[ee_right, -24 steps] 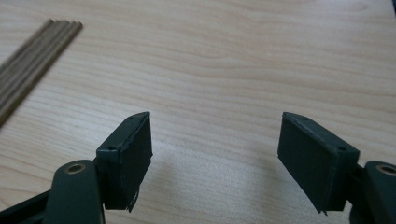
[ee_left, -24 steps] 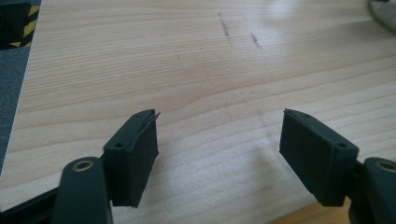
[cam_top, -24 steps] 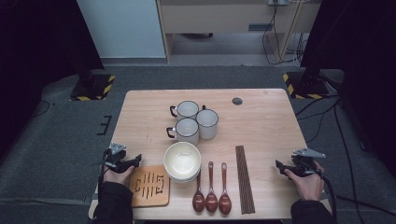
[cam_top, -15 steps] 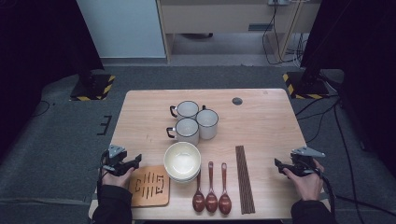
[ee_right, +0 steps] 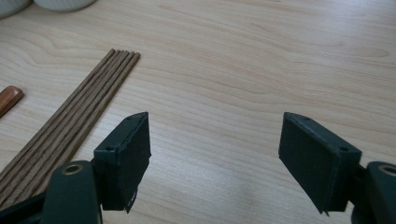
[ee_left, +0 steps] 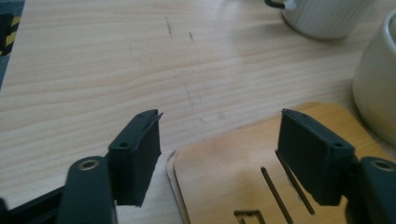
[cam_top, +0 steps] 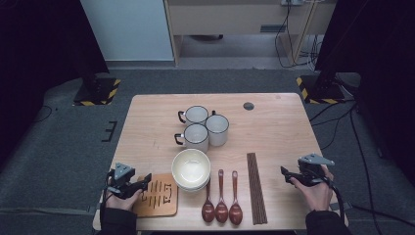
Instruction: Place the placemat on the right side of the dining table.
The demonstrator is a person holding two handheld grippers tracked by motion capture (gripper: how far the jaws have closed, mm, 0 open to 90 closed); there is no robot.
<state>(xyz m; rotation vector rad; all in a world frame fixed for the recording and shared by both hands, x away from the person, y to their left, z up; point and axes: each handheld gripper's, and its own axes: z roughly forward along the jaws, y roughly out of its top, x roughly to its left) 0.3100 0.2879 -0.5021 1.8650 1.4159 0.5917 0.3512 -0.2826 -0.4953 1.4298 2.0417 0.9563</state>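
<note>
At the lower left of the high view, the left gripper (cam_top: 143,183) hangs with jaws apart and empty over the wooden trivet (cam_top: 157,195), which looks light, stiff and thin, best pinched at its near edge, while the right gripper (cam_top: 286,174) stands wide, empty.

Trivet (cam_top: 157,197): wooden, slotted, flat at bench's near-left corner.
Chopsticks (cam_top: 256,188): dark bundle, flat, right of spoons.
</note>
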